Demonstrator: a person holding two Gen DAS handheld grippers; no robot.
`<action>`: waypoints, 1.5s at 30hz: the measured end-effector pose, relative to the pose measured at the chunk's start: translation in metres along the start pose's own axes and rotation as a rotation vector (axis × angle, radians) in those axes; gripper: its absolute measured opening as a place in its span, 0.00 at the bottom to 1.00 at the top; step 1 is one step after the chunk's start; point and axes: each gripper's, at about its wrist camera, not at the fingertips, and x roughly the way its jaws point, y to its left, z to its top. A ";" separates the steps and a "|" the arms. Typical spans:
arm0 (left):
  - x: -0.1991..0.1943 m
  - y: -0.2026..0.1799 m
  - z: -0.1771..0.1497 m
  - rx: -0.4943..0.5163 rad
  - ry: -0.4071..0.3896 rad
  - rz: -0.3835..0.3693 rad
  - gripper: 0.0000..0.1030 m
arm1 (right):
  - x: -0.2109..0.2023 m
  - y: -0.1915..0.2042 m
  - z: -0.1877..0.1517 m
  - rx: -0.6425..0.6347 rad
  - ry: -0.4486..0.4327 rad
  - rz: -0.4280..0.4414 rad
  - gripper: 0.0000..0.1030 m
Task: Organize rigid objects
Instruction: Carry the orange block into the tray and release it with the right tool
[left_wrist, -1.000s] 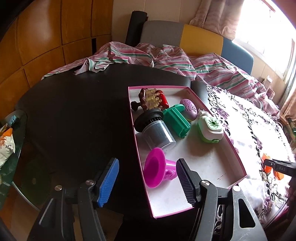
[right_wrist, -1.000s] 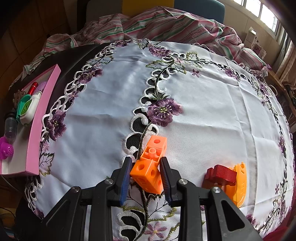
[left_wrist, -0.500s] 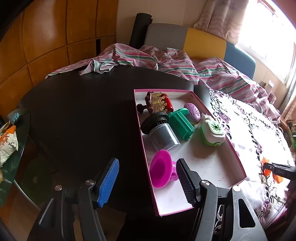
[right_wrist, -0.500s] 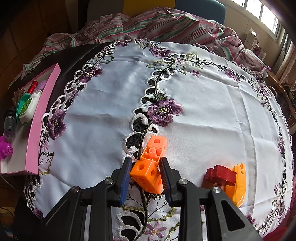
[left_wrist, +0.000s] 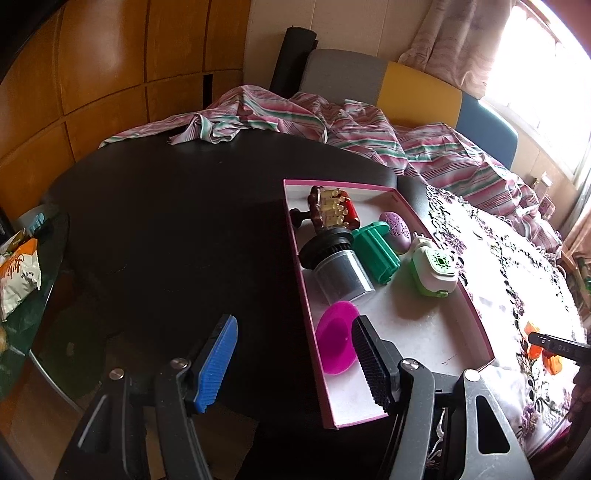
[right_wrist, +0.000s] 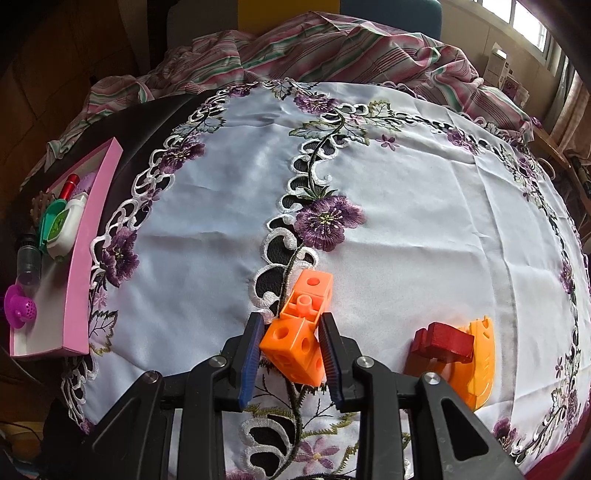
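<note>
Your right tongs (right_wrist: 291, 350) are clamped on the near cube of the orange linked blocks (right_wrist: 295, 332), which lie on the embroidered cloth (right_wrist: 406, 221) covering the table; the far cube extends away from you, beyond the pads. The grip appears to sit on one cube only, so lift straight up and keep the wrist steady, or the free cube may swing or the joint may part.

Just to the right of the blocks lie a dark red piece (right_wrist: 441, 341) and an orange curved piece (right_wrist: 478, 362), touching each other. Clear them on the way up.

Well to the left of the blocks stands the pink tray (right_wrist: 79, 280), already holding a magenta funnel (left_wrist: 337, 338), a jar (left_wrist: 338, 266) and other items. Carry the blocks over its wall and set them on bare floor near its front.

Your left tongs (left_wrist: 291, 354) stand half open and empty, straddling the tray's left wall.
</note>
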 end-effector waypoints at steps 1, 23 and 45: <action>0.000 0.001 0.000 -0.002 0.001 0.001 0.63 | -0.003 0.002 0.000 0.002 -0.005 0.010 0.29; 0.003 0.017 -0.004 -0.047 0.008 0.013 0.63 | -0.062 0.170 0.016 -0.259 -0.132 0.363 0.29; 0.011 0.036 -0.004 -0.082 0.028 0.032 0.63 | 0.029 0.273 0.015 -0.300 0.064 0.416 0.31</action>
